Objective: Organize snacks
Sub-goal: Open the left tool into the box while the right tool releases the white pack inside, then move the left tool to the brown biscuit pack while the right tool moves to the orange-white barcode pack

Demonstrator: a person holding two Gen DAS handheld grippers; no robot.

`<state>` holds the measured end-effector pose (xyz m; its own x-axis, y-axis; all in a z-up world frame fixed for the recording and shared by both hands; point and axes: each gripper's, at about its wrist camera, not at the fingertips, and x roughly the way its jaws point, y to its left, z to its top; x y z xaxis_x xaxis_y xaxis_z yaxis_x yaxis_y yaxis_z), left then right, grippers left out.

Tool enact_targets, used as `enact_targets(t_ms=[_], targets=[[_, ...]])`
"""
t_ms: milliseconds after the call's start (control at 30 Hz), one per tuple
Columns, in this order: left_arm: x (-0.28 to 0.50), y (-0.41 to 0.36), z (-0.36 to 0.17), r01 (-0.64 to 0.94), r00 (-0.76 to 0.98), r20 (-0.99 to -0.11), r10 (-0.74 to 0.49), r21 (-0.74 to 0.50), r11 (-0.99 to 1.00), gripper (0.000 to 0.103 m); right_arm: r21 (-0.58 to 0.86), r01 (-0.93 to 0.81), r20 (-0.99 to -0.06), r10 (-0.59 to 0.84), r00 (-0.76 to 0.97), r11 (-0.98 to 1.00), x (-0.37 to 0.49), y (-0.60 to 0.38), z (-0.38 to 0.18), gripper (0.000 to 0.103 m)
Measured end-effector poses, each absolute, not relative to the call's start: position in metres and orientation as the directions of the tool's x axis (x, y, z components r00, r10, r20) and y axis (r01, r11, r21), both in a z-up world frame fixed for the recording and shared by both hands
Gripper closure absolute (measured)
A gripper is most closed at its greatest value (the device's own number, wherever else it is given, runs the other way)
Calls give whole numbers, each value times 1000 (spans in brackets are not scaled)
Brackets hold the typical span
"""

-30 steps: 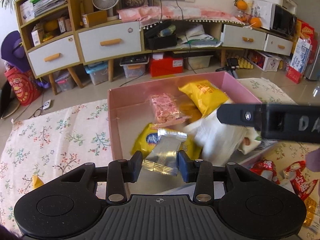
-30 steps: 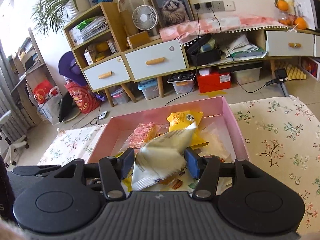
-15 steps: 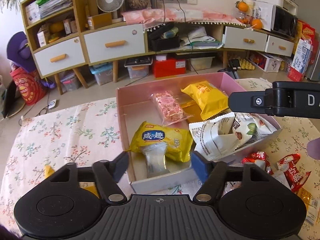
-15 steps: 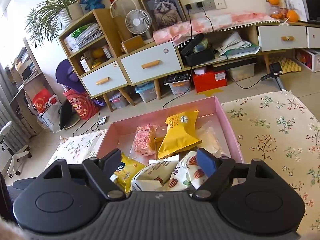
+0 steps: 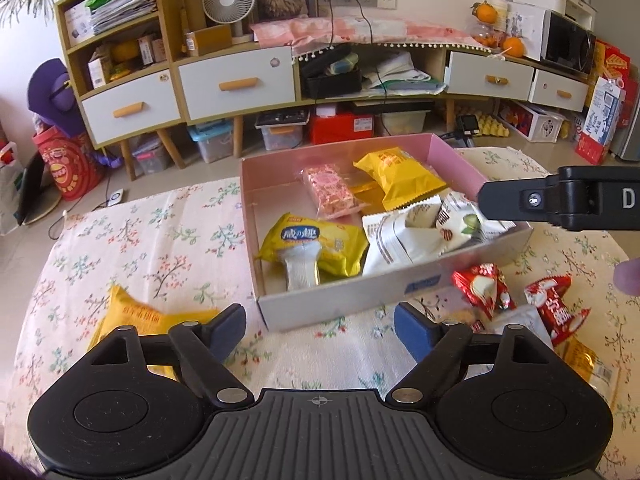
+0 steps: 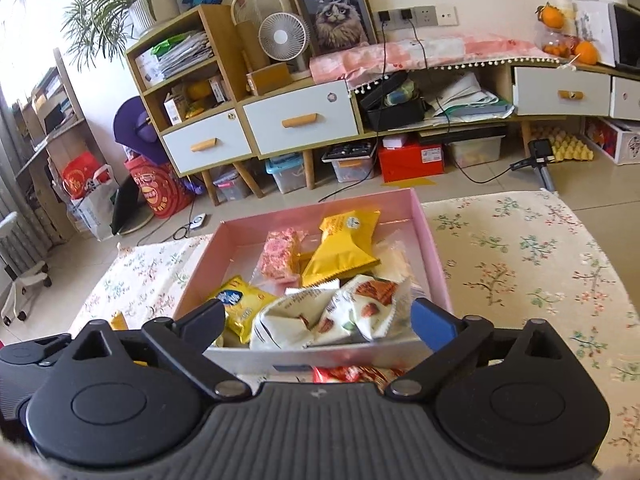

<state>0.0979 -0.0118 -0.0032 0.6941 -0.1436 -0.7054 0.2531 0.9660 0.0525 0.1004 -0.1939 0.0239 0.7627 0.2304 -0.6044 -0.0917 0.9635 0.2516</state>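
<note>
Now both wide, empty: left gripper (image 5: 320, 326) dropped silver packet (image 5: 302, 266), right gripper (image 6: 318, 318) the nut bag (image 6: 340, 318) (partly hidden) in pink box (image 5: 352, 306).

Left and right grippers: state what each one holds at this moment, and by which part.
Nothing is held. The left gripper is open above the tablecloth, and the right gripper is open over the pink box's near edge.

Floral tablecloth (image 5: 168, 248) under pink box (image 5: 352, 304), red packets (image 5: 486, 290), yellow packet (image 5: 136, 316).
</note>
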Motion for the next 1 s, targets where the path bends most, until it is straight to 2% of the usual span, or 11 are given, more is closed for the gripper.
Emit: enact_targets(t_ms=[200, 400, 733, 1000], targets=[[77, -7, -9, 254, 688, -706, -167, 18, 967, 11, 175, -123, -634, 208, 745, 977, 86, -193, 20, 0], [66, -16, -16, 302, 676, -719, -165, 66, 951, 8, 85, -192, -657, 200, 727, 978, 72, -196, 13, 0], [59, -20, -34, 350, 670, -720, -180, 93, 932, 5, 28, -270, -679, 217, 701, 962, 50, -211, -2, 0], [57, -26, -53, 440, 656, -708, -260, 80, 894, 5, -53, -405, -704, 254, 663, 913, 23, -218, -20, 0]])
